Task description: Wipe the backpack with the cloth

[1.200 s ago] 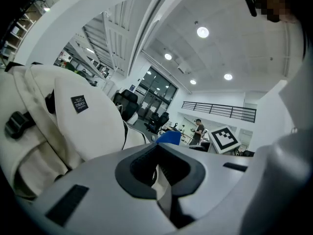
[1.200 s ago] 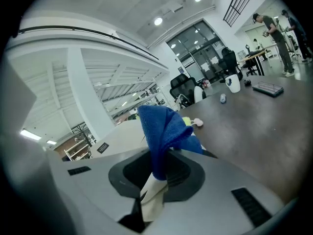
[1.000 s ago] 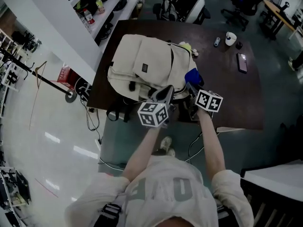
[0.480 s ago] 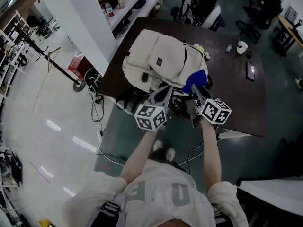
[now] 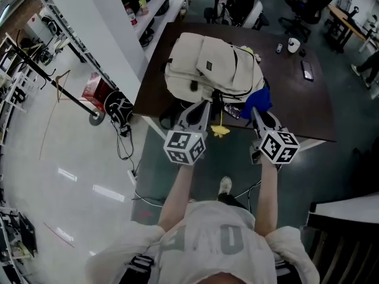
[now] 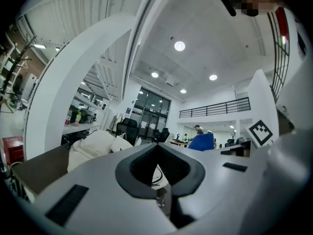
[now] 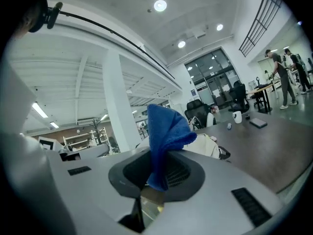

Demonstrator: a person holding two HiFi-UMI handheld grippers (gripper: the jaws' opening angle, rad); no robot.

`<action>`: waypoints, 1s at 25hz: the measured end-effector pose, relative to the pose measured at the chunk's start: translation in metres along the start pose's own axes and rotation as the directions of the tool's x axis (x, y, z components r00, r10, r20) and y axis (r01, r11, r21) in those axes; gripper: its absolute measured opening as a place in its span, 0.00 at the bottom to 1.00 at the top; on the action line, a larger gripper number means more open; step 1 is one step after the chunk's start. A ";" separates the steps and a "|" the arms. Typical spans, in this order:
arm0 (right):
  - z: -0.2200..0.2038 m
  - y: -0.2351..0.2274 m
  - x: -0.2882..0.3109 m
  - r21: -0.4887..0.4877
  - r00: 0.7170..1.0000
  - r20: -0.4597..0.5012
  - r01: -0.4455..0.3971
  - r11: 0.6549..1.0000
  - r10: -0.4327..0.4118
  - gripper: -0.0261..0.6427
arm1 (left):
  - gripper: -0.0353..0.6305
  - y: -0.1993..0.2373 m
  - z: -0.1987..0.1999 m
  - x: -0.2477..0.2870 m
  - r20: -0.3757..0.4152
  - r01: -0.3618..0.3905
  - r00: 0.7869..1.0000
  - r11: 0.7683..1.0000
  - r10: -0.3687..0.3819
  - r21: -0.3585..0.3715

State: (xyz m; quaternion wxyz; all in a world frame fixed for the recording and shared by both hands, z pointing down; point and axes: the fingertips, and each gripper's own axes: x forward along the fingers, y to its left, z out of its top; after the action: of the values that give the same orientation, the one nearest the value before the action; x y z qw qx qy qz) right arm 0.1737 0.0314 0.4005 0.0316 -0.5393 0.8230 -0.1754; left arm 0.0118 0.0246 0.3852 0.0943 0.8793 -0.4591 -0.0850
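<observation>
A cream backpack lies on the dark table, near its front left corner. My right gripper is shut on a blue cloth, which it holds by the backpack's right lower side. In the right gripper view the blue cloth stands up out of the shut right gripper, with the backpack behind it. My left gripper is at the backpack's front edge, jaws shut. The left gripper view shows the left gripper shut, with the backpack off to the left. A black strap with a yellow tag hangs off the table edge between the grippers.
A phone, a white cup and a small object lie at the table's far right. Office chairs stand behind the table. Shelving and a white pillar flank the left side. Cables trail on the floor below the table edge.
Both grippers have drawn back toward the table's front edge, the cloth still in the right one. The yellow tag on its strap now hangs in view between them.
</observation>
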 end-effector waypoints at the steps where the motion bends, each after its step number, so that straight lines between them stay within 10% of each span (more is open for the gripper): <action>1: -0.002 0.015 -0.006 0.010 1.000 0.017 0.003 1.000 -0.003 0.10 | 0.06 0.002 0.003 -0.016 0.001 0.011 1.000 1.000 -0.011 0.005; 12: -0.044 0.162 -0.065 -0.002 0.998 0.058 0.001 1.000 -0.001 0.10 | 0.06 0.010 0.023 -0.164 0.002 0.043 0.999 0.999 -0.043 0.017; 25: -0.066 0.220 -0.151 -0.140 0.995 0.092 0.050 0.989 -0.037 0.10 | 0.06 -0.052 0.028 -0.246 0.007 0.051 0.999 0.998 -0.051 0.043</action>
State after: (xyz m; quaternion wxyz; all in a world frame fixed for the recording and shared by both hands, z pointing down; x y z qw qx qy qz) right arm 0.0277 0.2627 0.3707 0.0258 -0.5654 0.8192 -0.0926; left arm -0.0921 0.2535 0.3609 0.0713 0.8921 -0.4387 -0.0812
